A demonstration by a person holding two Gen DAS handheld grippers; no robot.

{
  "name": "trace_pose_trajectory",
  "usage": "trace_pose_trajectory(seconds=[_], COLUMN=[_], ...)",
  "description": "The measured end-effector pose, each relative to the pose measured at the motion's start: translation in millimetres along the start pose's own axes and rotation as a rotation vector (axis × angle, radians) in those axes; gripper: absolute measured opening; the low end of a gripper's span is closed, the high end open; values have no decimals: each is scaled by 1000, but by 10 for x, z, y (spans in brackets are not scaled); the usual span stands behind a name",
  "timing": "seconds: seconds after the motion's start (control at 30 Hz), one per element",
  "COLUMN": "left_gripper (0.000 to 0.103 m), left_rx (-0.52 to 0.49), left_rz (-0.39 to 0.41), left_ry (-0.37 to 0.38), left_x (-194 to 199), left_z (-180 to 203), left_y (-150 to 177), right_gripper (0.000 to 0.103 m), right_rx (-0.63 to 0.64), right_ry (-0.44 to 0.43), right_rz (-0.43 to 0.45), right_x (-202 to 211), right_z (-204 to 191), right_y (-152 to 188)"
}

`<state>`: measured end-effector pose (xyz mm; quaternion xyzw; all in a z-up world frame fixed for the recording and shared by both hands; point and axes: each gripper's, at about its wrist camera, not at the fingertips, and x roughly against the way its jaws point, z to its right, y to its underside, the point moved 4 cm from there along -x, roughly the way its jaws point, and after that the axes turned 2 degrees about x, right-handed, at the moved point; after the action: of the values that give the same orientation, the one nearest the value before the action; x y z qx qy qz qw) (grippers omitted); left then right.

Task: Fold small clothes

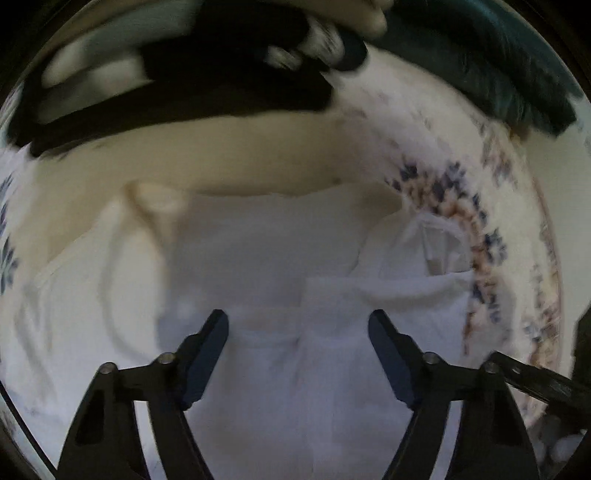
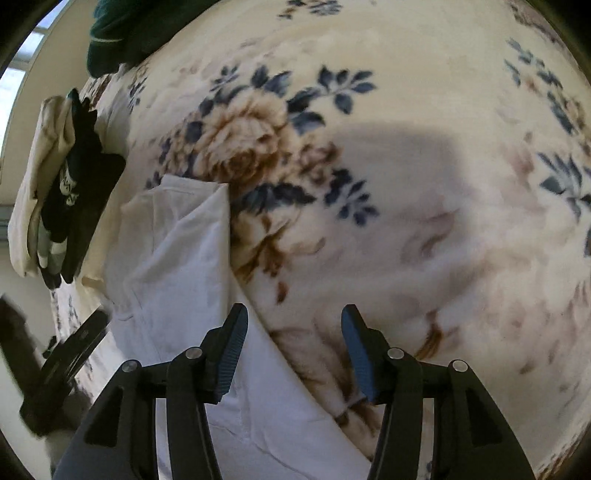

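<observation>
A white garment (image 1: 295, 258) lies partly folded on the floral blanket (image 1: 461, 206). My left gripper (image 1: 297, 315) hovers right over its middle, jaws apart, nothing pinched between the pads. In the right wrist view the same white garment (image 2: 177, 251) stretches from the left centre down to the bottom. My right gripper (image 2: 294, 308) stands open above its right edge, where the cloth meets the floral blanket (image 2: 406, 184). Its left finger is over the white cloth and its right finger over the blanket.
A cream garment (image 1: 221, 155) and a black patterned one (image 1: 184, 74) lie beyond the white one, seen stacked in the right wrist view (image 2: 81, 177). A dark green garment (image 2: 118, 29) sits at the blanket's far edge. A hand (image 1: 369, 14) shows at the top.
</observation>
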<state>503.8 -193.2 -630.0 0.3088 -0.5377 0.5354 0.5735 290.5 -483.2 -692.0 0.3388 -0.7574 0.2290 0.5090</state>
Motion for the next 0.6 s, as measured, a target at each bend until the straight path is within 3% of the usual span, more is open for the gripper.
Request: trace_pose_trajectory(seconds=[0.03, 0.07, 0.1, 0.23, 0.37, 0.43, 0.53, 0.57, 0.6], left_gripper=[39, 15, 2, 0, 0, 0, 2, 7, 20], left_rx=[-32, -49, -60, -13, 83, 118, 190, 196, 197], left_rz=[-8, -9, 3, 138, 184, 172, 87, 61, 28], left_ry=[-30, -56, -51, -57, -50, -17, 164, 196, 225], left_x=[-76, -107, -95, 283, 595, 585, 416, 347, 269], left_z=[50, 82, 94, -48, -379, -460, -500, -474, -447], left_y=[-14, -56, -56, 4, 101, 54, -23, -41, -45], right_gripper=[55, 55, 55, 55, 55, 55, 55, 55, 55], right_rx=[3, 7, 11, 27, 43, 53, 49, 48, 48], right_ry=[-10, -16, -26, -70, -99, -89, -88, -88, -91], right_rz=[-8, -11, -18, -58, -95, -105, -113, -114, -116], right_x=[14, -1, -24, -118, -311, -358, -443, -468, -482], right_z=[83, 109, 128, 59, -324, -353, -462, -515, -547], right_y=[19, 77, 133, 456, 395, 416, 396, 350, 337])
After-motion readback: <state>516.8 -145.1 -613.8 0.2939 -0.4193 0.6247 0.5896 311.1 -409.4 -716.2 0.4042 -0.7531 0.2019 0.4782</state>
